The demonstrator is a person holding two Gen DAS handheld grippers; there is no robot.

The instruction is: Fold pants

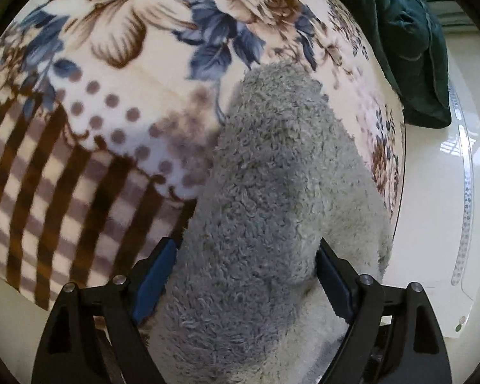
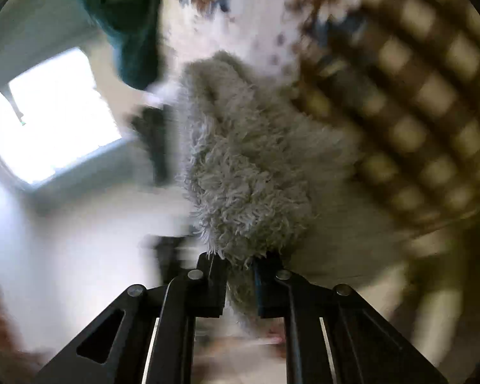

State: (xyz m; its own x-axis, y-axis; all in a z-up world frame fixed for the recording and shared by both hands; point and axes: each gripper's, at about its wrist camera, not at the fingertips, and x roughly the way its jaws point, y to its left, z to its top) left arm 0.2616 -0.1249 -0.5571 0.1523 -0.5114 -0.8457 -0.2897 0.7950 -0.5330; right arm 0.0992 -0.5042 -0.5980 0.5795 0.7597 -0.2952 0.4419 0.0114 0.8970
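In the left wrist view, the grey fleece pants (image 1: 272, 192) lie bunched on a floral blanket (image 1: 112, 64) near its edge, and the left gripper (image 1: 246, 268) stands with jaws spread wide around the bundle. A dark green cloth (image 1: 409, 41) lies beyond. In the blurred right wrist view, the right gripper (image 2: 240, 265) pinches a fold of the pants (image 2: 240, 160) between nearly closed jaws.
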